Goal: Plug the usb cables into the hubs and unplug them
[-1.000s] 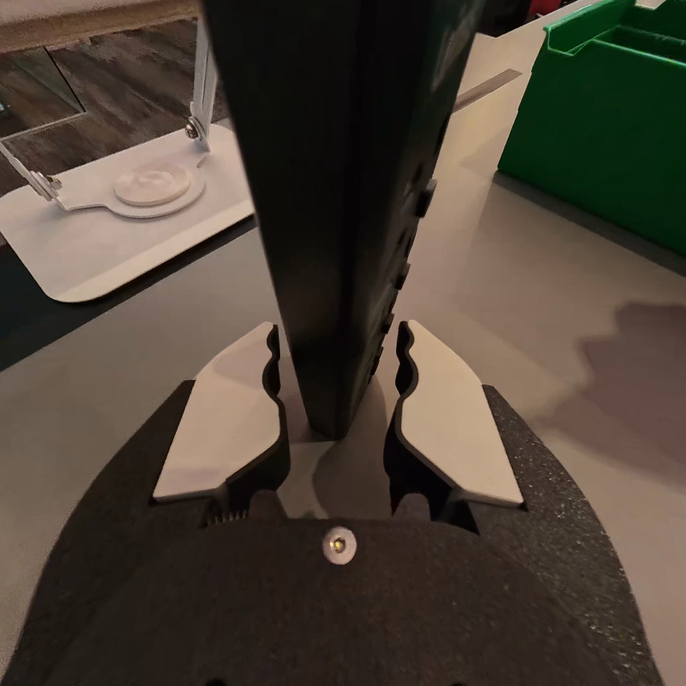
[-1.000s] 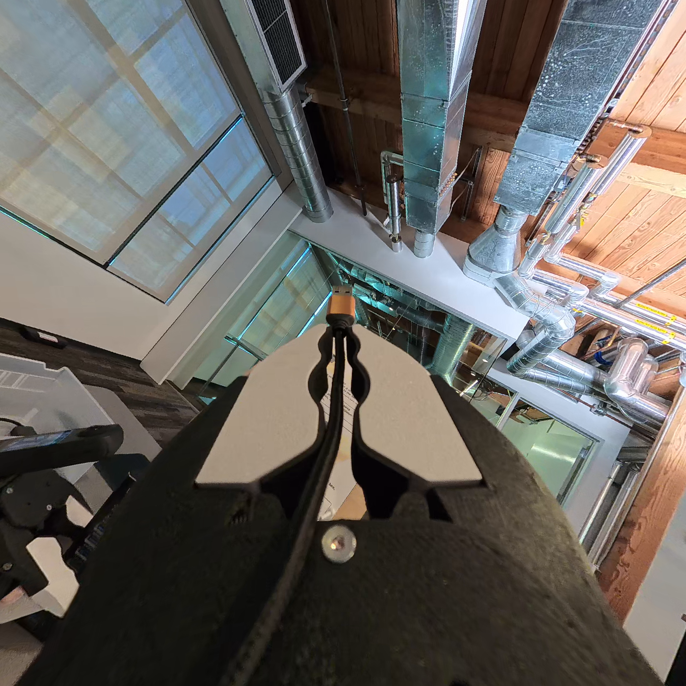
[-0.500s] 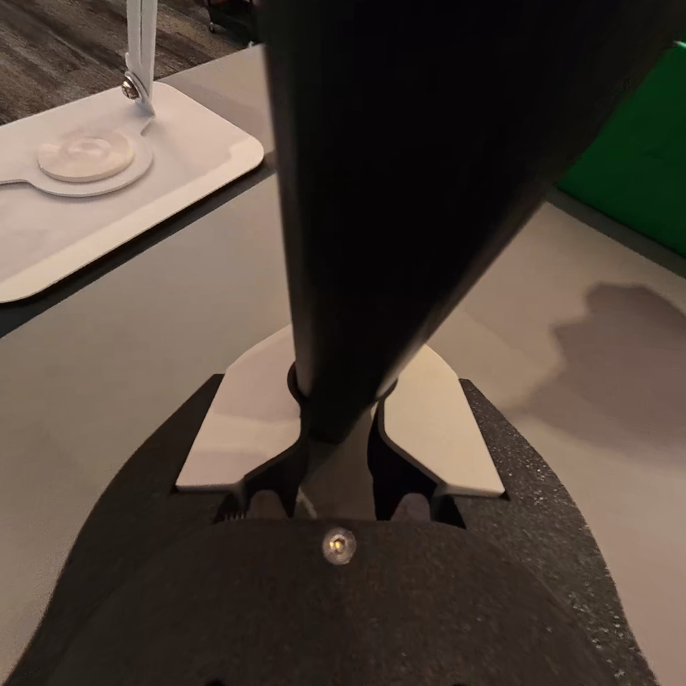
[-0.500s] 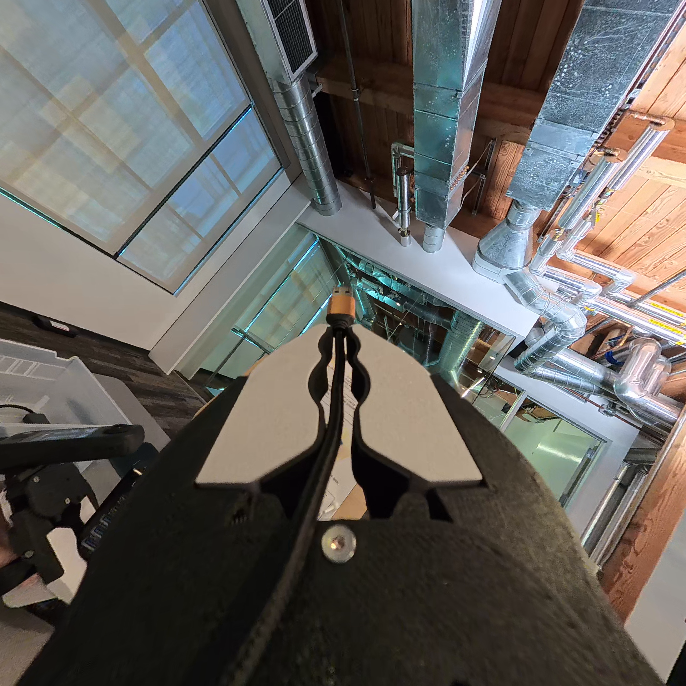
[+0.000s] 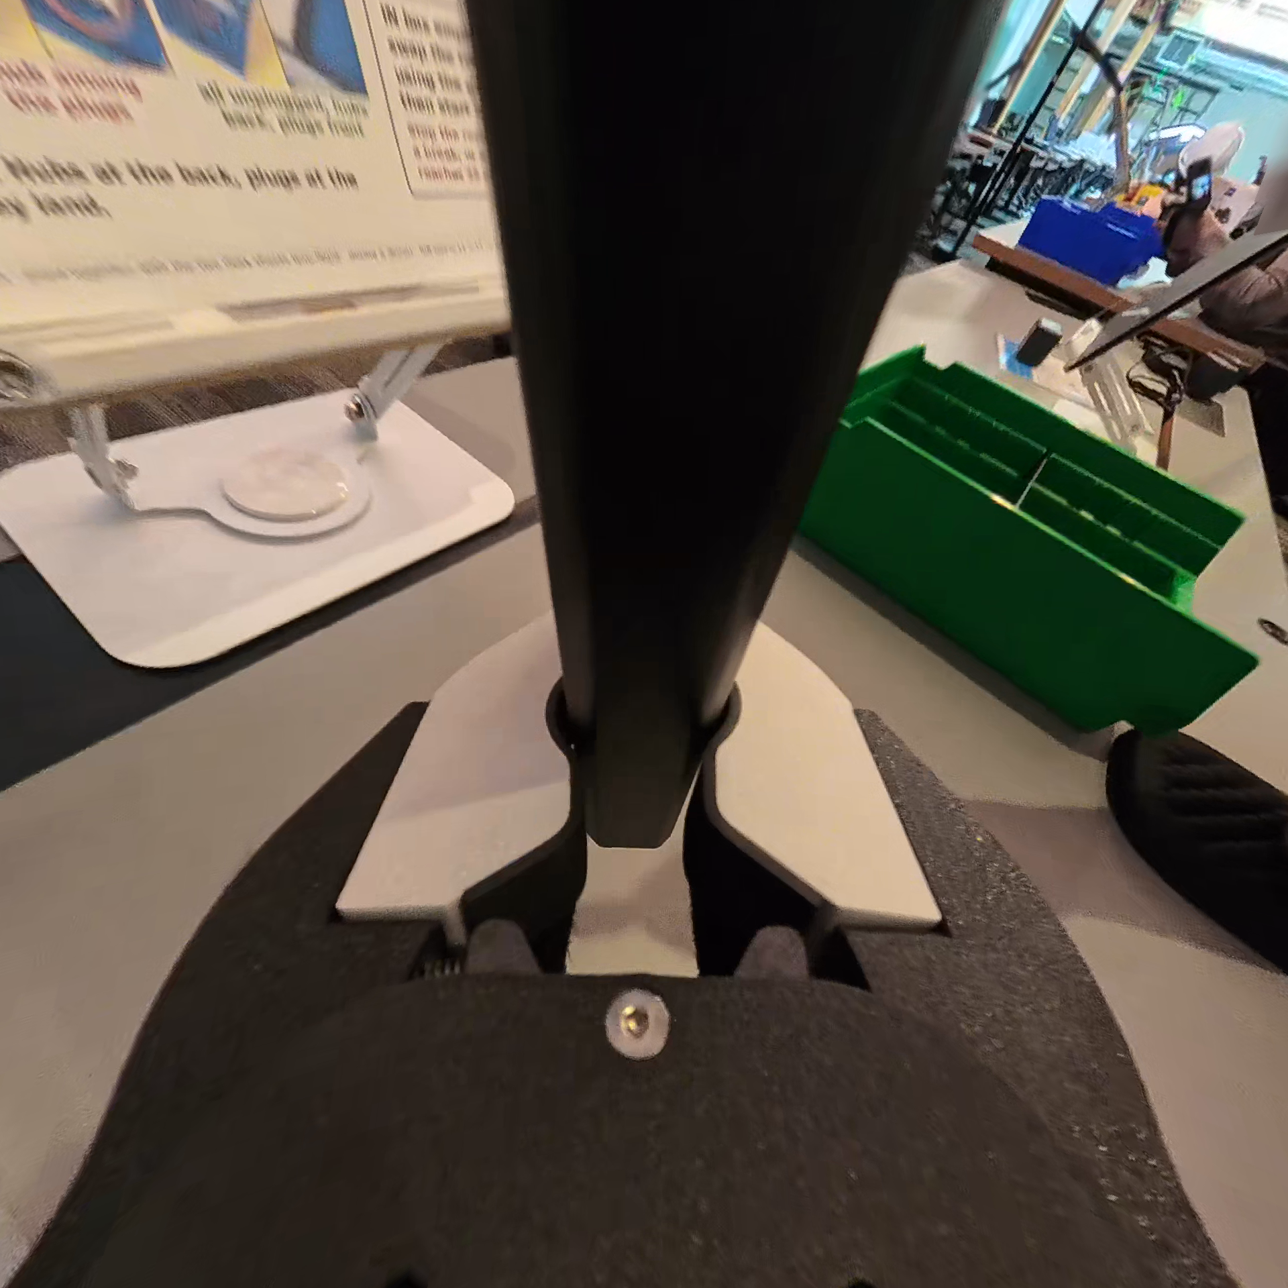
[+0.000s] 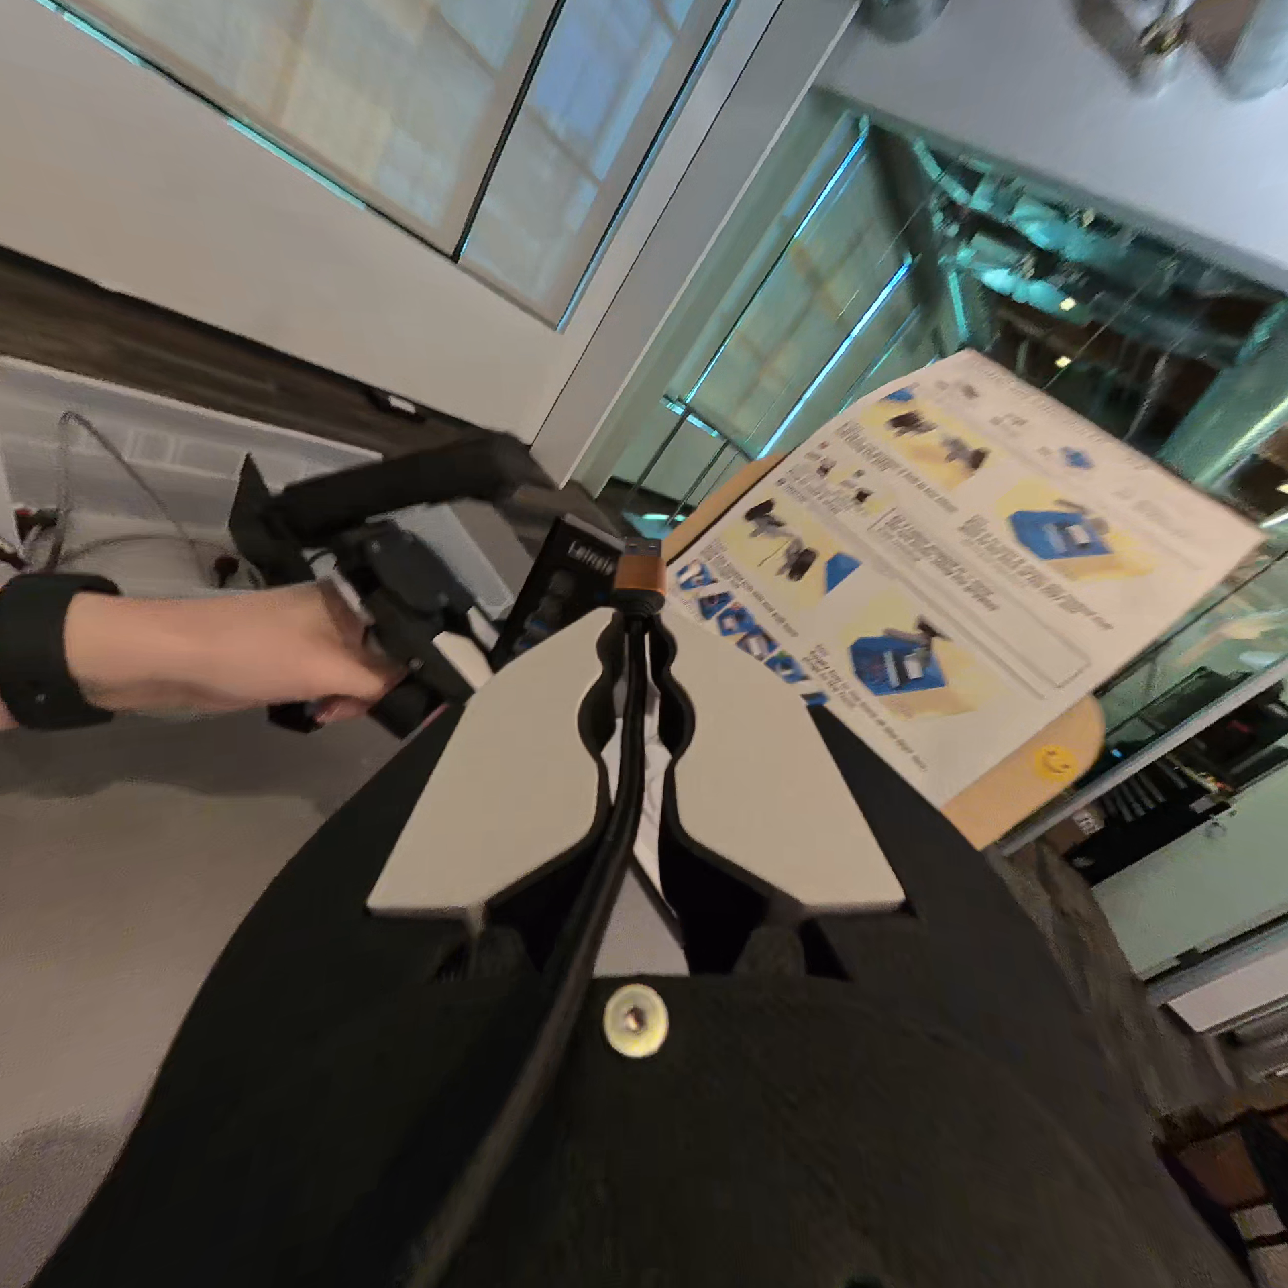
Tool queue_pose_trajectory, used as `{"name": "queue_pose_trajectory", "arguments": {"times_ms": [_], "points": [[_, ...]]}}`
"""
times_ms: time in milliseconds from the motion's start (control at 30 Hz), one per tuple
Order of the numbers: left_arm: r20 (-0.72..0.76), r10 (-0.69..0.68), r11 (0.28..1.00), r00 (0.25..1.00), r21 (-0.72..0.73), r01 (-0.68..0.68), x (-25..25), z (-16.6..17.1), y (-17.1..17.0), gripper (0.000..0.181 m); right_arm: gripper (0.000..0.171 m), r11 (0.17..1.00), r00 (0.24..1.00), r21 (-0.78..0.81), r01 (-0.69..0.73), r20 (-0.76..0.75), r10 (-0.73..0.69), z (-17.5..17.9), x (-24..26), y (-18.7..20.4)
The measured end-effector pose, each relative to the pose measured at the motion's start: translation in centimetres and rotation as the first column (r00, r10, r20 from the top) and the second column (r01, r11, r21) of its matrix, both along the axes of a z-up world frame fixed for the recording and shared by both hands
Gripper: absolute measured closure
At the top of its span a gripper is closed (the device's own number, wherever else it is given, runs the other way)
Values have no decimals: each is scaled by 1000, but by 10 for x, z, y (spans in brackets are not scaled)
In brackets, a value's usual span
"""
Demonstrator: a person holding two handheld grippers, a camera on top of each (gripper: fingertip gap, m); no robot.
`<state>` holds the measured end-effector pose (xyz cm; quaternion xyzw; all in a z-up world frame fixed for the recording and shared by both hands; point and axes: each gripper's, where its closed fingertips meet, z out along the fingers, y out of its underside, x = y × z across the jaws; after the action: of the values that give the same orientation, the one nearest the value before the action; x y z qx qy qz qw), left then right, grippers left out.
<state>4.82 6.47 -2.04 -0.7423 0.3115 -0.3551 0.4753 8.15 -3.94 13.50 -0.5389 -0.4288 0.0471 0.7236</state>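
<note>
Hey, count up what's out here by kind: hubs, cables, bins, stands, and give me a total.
Black USB hub, clamped in the left tool: 1
Black cable with copper-collared USB plug, pinched in the right tool: 1
Green plastic bin: 1
White metal stand holding an instruction sheet: 1
Total: 4

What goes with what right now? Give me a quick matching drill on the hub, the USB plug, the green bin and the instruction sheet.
1. black hub
2. USB plug
3. green bin
4. instruction sheet

a. resting on the table
b. propped on a white stand
c. clamped in the left tool
d. sticking out past the right tool, whose fingers pinch its cable

Pairs: 1-c, 2-d, 3-a, 4-b
</note>
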Motion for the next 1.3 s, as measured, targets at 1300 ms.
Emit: {"name": "queue_pose_trajectory", "arguments": {"times_ms": [1300], "points": [[0,181,936,984,308,-172,4,47,-10,152,164,953,989,-294,-78,-144,37,-71,-38,35]]}}
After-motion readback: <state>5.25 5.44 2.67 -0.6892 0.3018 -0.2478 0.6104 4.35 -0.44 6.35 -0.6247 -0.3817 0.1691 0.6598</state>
